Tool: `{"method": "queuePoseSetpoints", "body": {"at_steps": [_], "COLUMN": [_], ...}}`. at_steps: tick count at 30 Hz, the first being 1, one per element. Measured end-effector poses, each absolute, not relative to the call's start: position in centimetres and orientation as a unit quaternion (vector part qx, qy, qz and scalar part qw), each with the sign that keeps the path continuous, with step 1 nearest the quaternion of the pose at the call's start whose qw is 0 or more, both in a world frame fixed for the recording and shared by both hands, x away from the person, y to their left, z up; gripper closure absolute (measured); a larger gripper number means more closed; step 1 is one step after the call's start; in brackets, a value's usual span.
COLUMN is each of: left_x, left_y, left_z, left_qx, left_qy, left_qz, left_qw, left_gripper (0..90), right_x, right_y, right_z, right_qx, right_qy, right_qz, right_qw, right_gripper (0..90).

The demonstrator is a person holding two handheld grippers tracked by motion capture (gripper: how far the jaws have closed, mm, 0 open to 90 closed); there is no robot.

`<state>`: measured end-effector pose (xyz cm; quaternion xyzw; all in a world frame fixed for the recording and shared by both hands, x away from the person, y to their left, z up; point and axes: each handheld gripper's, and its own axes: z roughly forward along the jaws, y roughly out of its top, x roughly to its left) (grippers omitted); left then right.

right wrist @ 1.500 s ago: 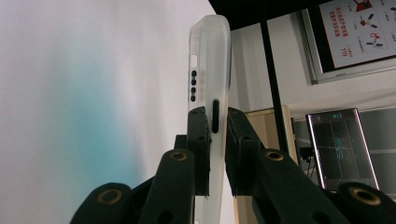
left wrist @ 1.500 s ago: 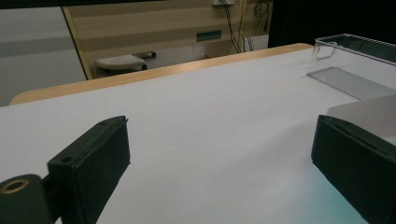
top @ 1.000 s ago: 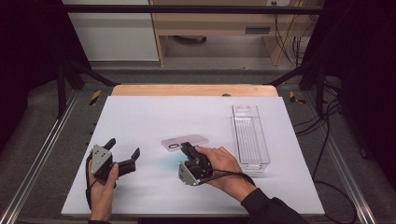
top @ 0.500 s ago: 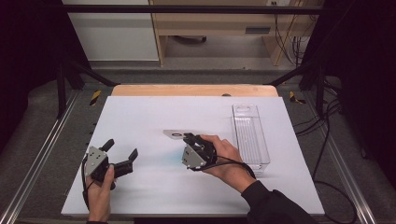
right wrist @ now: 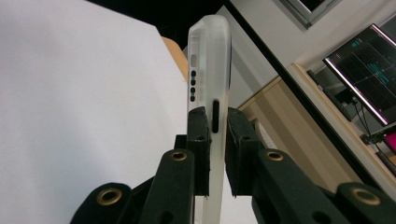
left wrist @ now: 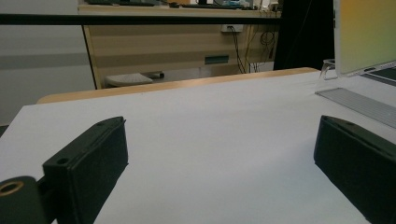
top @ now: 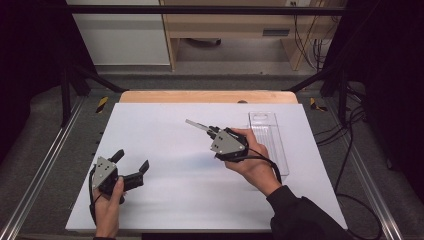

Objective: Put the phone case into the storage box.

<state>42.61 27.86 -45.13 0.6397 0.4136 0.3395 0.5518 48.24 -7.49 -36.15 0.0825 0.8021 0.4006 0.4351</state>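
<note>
The right gripper is clamped on the bottom edge of a phone in a frosted clear case, its two black pads pressing the thin sides; the phone is held clear of the white table near its middle, sticking out toward the far left. Just beside that hand lies a clear plastic tray. The left gripper rests low at the near left corner, jaws spread wide with nothing between them.

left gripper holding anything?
No. In the left gripper view the left gripper has its fingers spread wide, with bare white table between them.
</note>
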Motion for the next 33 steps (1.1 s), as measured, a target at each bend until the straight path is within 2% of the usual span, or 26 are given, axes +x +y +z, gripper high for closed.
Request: {"method": "queuePoseSetpoints", "body": {"at_steps": [20,33], "left_x": [42.5,42.5], "left_y": [27.9,28.0], "left_z": [-45.1,-45.2], "left_qx": [0.639,0.638], "left_qy": [0.417,0.418], "left_qz": [0.339,0.338], "left_qw": [0.550,0.551], "left_gripper": [2.5,2.6], "right_x": [51.7,53.2], "right_y": [-11.9,-15.0], "right_z": [-34.7,-33.8], "right_qx": [0.200,0.261], "right_qy": [0.774,0.739], "right_qz": [0.470,0.511], "right_qw": [0.374,0.353], "right_gripper": [81.8,81.8]}}
